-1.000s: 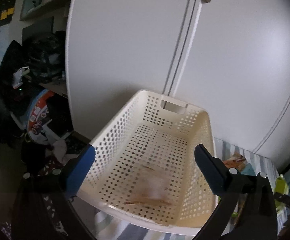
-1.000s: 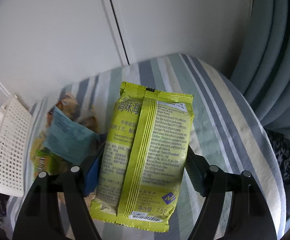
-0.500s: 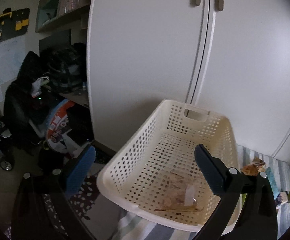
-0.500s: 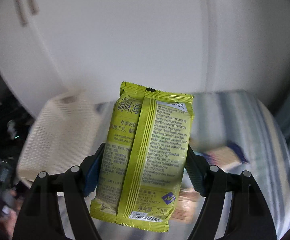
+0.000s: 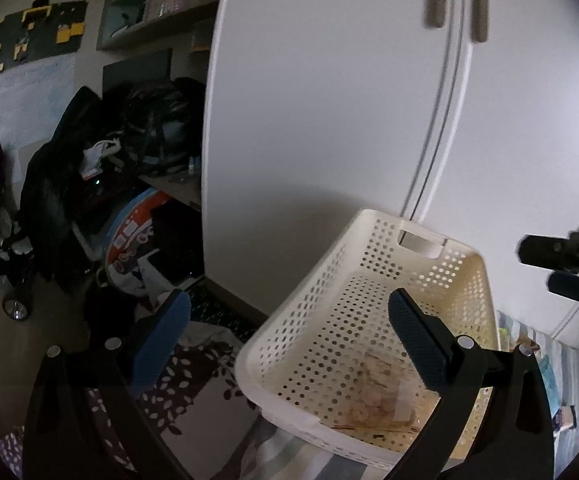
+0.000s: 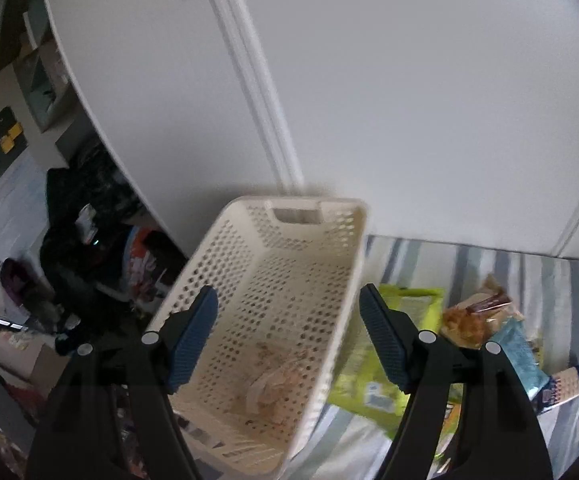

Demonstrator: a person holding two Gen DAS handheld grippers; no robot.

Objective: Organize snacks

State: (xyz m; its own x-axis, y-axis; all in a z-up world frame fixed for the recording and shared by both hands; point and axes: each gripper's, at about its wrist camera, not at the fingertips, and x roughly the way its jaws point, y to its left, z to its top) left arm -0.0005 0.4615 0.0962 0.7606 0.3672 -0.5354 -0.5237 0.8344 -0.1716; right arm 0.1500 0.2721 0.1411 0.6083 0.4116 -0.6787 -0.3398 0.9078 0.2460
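Half a second ago your right gripper [image 6: 287,338] was clamping the yellow-green snack packet [image 6: 373,364]; now its fingers are standing wide apart with nothing between them, and that packet is lying on the striped cloth [image 6: 561,280] just beside the right wall of the cream basket [image 6: 285,280], not inside it.

From the left wrist, you are holding the left gripper [image 5: 289,338] spread wide and empty, with one blue pad off the basket's [image 5: 329,320] left side and the other over its interior. That perforated basket is sitting in front of the white cupboard doors [image 5: 329,120], its handle slot facing them. Inside, on the floor at the near end, a pale, clear-wrapped snack [image 5: 381,400] is lying flat; blur is hiding its detail. Part of the right gripper [image 5: 565,268] is showing dark at the edge, to the right of the basket and above it. More small packets are lying on the cloth to the right of the basket, too small to name.

From the right wrist, the basket is holding that same clear-wrapped snack [image 6: 273,384] near its front end. To the right of the basket, past the yellow-green packet, an orange-brown snack bag [image 6: 469,320], a light blue packet [image 6: 517,352] and a dark blue-ended bar [image 6: 565,388] are lying together on the cloth.
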